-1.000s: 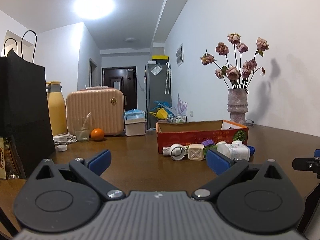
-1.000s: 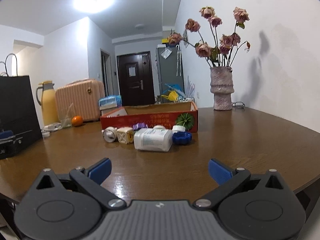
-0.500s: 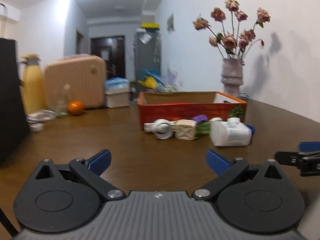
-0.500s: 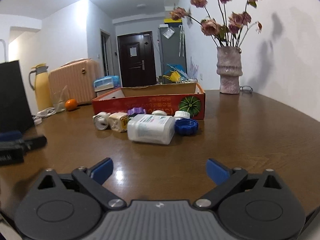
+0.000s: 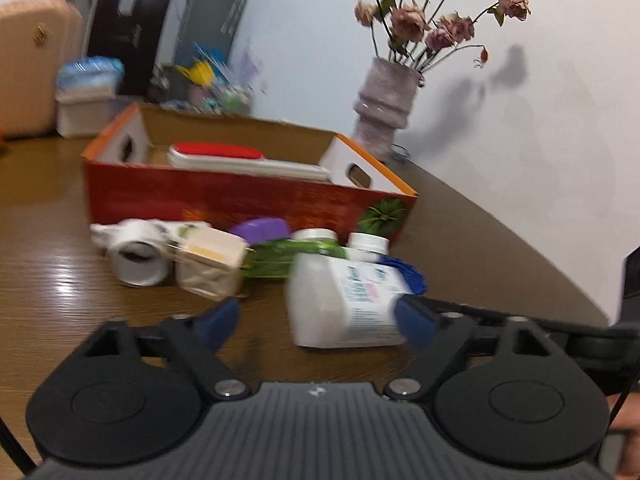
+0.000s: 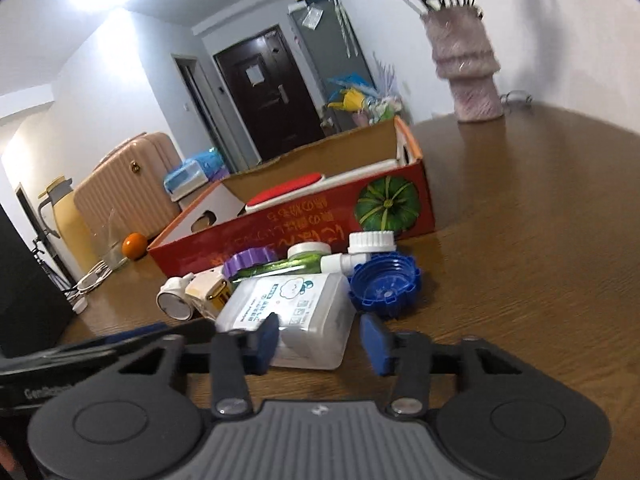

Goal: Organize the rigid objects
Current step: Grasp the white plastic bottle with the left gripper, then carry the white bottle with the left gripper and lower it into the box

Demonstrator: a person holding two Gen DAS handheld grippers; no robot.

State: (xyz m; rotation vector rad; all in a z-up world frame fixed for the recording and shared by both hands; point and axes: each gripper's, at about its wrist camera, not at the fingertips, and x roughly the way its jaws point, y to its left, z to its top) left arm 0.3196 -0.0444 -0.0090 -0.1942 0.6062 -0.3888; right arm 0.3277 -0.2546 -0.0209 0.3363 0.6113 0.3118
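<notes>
A white plastic bottle (image 5: 344, 300) lies on its side on the brown table in front of a red cardboard box (image 5: 240, 196). It also shows in the right wrist view (image 6: 292, 312). Beside it lie a blue lid (image 6: 386, 284), a green bottle (image 6: 288, 266), a purple lid (image 6: 250, 260), a white roll (image 5: 138, 256) and a cream cube (image 5: 212, 262). My left gripper (image 5: 316, 320) is open, just short of the white bottle. My right gripper (image 6: 322, 344) is open, its jaws narrowed, around the bottle's near end without clearly touching it.
The box (image 6: 320, 216) holds a red-and-white flat item (image 5: 240, 158). A vase of dried roses (image 5: 386, 104) stands at the back right. A pink suitcase (image 6: 124, 184), a yellow flask (image 6: 60, 216), an orange (image 6: 134, 246) and a black bag (image 6: 24, 300) are at the left.
Both grippers have moved forward and down toward the white bottle. The right gripper's jaws have narrowed. The objects have not moved.
</notes>
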